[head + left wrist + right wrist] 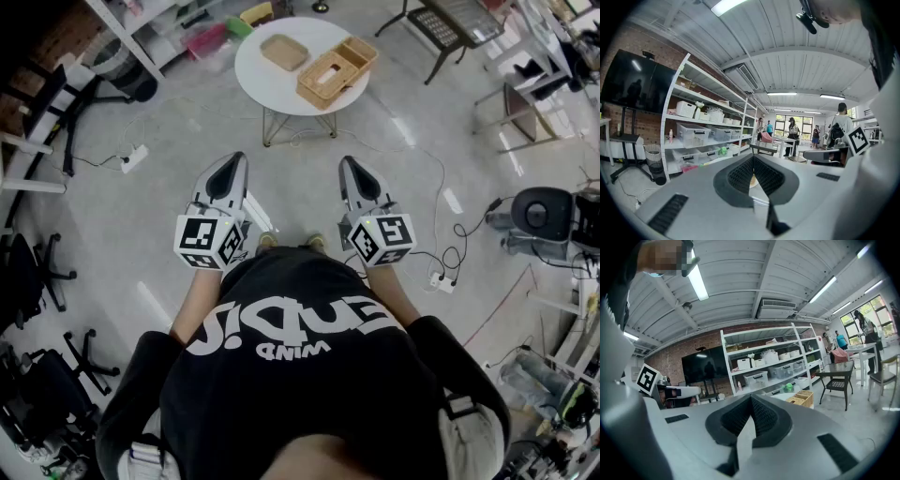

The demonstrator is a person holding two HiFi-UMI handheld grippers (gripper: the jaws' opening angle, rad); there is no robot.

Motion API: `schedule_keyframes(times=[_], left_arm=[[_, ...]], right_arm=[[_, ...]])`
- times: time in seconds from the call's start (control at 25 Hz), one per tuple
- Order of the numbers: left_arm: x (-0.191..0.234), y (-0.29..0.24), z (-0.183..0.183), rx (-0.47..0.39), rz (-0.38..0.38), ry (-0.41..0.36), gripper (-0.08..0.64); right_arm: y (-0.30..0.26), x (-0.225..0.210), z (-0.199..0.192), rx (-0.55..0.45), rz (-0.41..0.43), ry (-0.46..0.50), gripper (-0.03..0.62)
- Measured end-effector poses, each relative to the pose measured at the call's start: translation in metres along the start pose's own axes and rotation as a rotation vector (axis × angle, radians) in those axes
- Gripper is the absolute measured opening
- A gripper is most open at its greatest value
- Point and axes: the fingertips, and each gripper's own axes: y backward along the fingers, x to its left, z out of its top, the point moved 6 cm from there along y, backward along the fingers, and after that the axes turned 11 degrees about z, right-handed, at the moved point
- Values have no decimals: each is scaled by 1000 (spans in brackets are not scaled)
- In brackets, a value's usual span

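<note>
Left gripper: the left gripper (pixel 234 161) hangs in the air on the near side of the round bench (pixel 272 92), well apart from it, over the bare floor (pixel 112 225). Its fingers (pixel 740 176) are pressed together at the tips with nothing between them (its own view shows only the room beyond the line where they meet).
Right gripper: the right gripper (pixel 349 162) is held level with the left one, also well short of the round bench. Its fingers (pixel 764 416) are closed tip to tip and hold nothing.
Flat tray: a shallow flat tray (pixel 284 52) lies on the far-left part of the round bench, apart from the other wicker pieces.
Wicker box: a wicker box (pixel 314 89) with a slot in its top sits on the right half of the round bench, toward the near edge.
Wicker basket: an open wicker basket (pixel 360 49) stands just behind the wicker box at the round bench's right rim (touching it or nearly so, I cannot tell which).
Shelf unit: a white shelf unit (pixel 173 28) with bins stands beyond the round bench, to its left.
Person: the person (pixel 300 356) stands back from the round bench, facing it, with both arms held forward.
Progress: judging from how things lie, no handling has begun. All three wicker pieces rest on the round bench untouched, and both grippers are empty and well apart from them.
</note>
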Motion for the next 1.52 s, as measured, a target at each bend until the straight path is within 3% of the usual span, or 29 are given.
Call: schedule_keyframes(times=[0.4,0.84,1.52], left_arm=[[23,-9,6,-9,-6,-12,0],[84,-21,6,-13,-44,-43,0],[122,-133,14,25,-104,-42,-1]], right_arm=[[-24,9,-1,-29,25,-39,-3],[-61,37,-12,-38,-49,-47,-3],[-146,-31,1,-37,-107,-34,-3]])
